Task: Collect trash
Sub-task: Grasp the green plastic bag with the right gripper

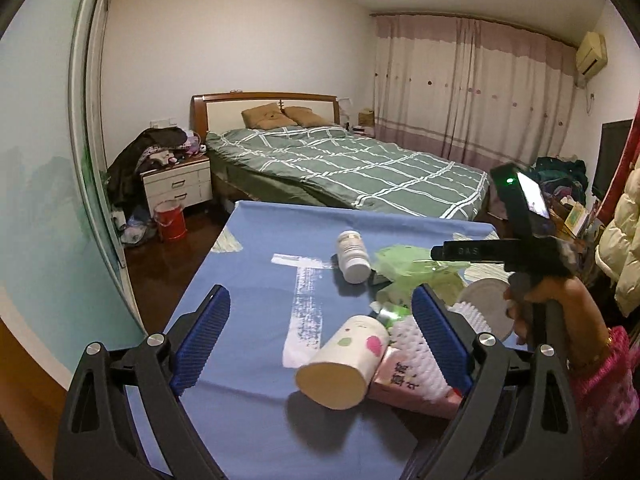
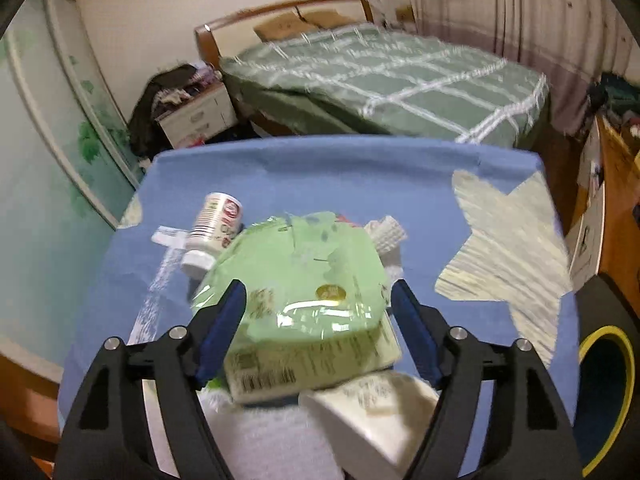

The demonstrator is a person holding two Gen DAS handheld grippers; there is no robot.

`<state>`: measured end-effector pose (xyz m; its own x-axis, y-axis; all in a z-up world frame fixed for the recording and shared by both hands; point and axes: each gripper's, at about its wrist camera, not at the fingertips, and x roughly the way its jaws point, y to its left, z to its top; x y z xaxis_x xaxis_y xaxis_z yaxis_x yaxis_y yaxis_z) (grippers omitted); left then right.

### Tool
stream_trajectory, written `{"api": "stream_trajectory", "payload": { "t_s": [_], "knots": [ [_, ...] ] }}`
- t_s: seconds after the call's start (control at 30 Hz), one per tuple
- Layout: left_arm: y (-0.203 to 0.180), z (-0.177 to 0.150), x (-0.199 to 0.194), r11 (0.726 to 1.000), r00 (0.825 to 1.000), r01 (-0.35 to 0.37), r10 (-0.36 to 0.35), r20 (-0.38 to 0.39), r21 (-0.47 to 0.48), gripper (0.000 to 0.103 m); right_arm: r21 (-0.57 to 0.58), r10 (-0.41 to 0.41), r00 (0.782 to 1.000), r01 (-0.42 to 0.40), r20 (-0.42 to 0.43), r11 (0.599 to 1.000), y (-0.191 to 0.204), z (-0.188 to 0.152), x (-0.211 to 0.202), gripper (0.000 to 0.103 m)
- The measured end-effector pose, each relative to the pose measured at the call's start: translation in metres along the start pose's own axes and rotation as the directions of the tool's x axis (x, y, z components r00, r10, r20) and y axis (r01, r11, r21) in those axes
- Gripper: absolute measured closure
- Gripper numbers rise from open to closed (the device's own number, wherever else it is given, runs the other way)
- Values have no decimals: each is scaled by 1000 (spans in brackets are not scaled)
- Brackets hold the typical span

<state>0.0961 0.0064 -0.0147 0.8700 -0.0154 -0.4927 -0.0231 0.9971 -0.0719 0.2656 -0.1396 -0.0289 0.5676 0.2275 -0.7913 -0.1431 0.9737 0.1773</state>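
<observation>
Blue-clothed table carried trash heap. Green packet lay between wide-open right gripper jaws, pads clear of it. Paper cup lay tipped between wide-open left gripper jaws, untouched. White bottle lay beyond.

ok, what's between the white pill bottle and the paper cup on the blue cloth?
Left wrist view: only bare blue cloth with a white painted stripe between the pill bottle and paper cup.
</observation>
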Motion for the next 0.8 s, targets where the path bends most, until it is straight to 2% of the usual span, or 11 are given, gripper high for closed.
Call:
{"api": "stream_trajectory", "payload": {
  "t_s": [0.13, 0.17, 0.2, 0.33, 0.37, 0.47, 0.63, 0.73, 0.77, 0.8],
  "knots": [
    [7, -2, 4, 1000, 1000, 4, -5, -5, -11, 12, 34, 26, 996, -23, -87, 999, -6, 2, 21, 32],
    [7, -3, 4, 1000, 1000, 7, -7, -7, -12, 12, 34, 30, 995, -27, -95, 999, -6, 2, 24, 37],
    [7, -3, 3, 1000, 1000, 8, -8, -8, -12, 12, 25, 31, 995, -29, -93, 999, -5, 1, 24, 51],
    [4, -3, 5, 1000, 1000, 13, -13, -15, -13, 12, 5, 24, 997, -24, -76, 1000, -1, 0, 19, 86],
    [3, -3, 5, 1000, 1000, 15, -15, -15, -12, 12, 2, 30, 997, -29, -71, 1000, 0, 0, 17, 98],
    [2, -3, 6, 1000, 1000, 15, -15, -13, -8, 12, -1, 41, 998, -42, -37, 999, 1, 1, 6, 103],
    [0, -4, 5, 1000, 1000, 15, -15, -10, -3, 12, -11, 56, 998, -55, 30, 998, 3, 4, -21, 103],
    [-3, -4, 2, 1000, 1000, 19, -19, -8, 2, 12, -30, 36, 998, -34, 49, 999, 6, 7, -31, 102],
    [-4, -4, 0, 1000, 1000, 21, -21, -6, 3, 12, -38, 18, 999, -17, 31, 999, 6, 9, -27, 91],
    [-5, -4, -1, 1000, 1000, 23, -23, -5, 5, 12, -34, 15, 1000, -15, 14, 999, 5, 10, -22, 53]
  ]
}}
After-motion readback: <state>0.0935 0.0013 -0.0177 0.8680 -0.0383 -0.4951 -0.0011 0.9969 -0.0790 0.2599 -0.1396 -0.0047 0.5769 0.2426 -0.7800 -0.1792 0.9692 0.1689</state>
